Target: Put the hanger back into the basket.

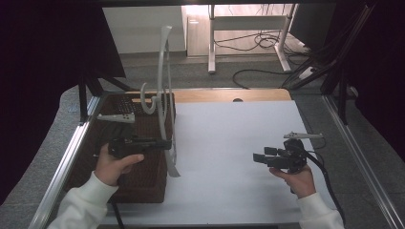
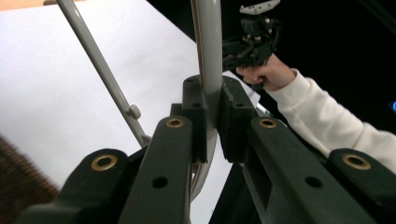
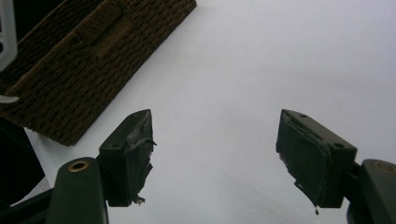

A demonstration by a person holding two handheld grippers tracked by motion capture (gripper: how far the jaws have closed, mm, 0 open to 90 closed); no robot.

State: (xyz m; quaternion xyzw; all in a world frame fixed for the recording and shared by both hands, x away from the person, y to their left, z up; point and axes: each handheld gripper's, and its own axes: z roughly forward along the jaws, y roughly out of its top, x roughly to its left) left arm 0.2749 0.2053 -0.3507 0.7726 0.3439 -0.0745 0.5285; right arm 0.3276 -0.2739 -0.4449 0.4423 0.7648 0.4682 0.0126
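A grey plastic clothes hanger (image 1: 162, 81) stands upright over the brown wicker basket (image 1: 143, 186) at the table's left, its hook curling near the basket's far end. My left gripper (image 1: 167, 143) is shut on one of the hanger's arms. In the left gripper view its pads (image 2: 194, 116) clamp the grey bar (image 2: 208, 46), and the hanger's thinner rod (image 2: 100, 65) slants off to the left. My right gripper (image 1: 258, 158) hangs over the white table at the right, open, with nothing between its jaws. The right gripper (image 3: 215, 140) faces bare tabletop.
The white tabletop (image 1: 229, 143) spreads between the two hands. The basket's woven corner (image 3: 84, 60) lies to the upper left in the right gripper view. Metal rails (image 1: 67, 157) edge the table, and black curtains and floor cables lie beyond.
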